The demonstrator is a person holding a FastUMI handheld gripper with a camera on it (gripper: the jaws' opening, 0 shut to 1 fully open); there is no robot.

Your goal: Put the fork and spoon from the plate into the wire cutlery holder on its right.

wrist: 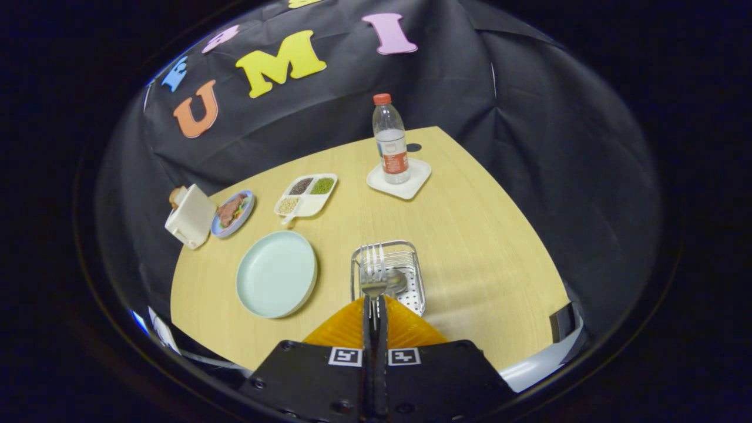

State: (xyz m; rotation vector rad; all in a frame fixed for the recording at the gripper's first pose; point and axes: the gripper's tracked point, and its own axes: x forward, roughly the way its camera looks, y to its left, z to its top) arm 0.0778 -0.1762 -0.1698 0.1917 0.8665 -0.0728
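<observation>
My gripper (374, 301) is shut on the handle of a silver fork (373, 267). The fork's tines point away from me and hang over the wire cutlery holder (416, 294), which stands just ahead of the fingers. A spoon (398, 281) lies inside the holder, its bowl just right of the fork's neck. To the left of the holder sits the pale green plate (276, 273), with nothing on it. I cannot tell whether the fork touches the holder or hangs above it.
Beyond the holder, a water bottle (390, 141) stands on a white coaster (411, 179). A divided tray of grains (306, 194), a small blue plate of food (232, 212) and a white box (189, 216) line the far left. The table's edge (517, 205) runs along the right.
</observation>
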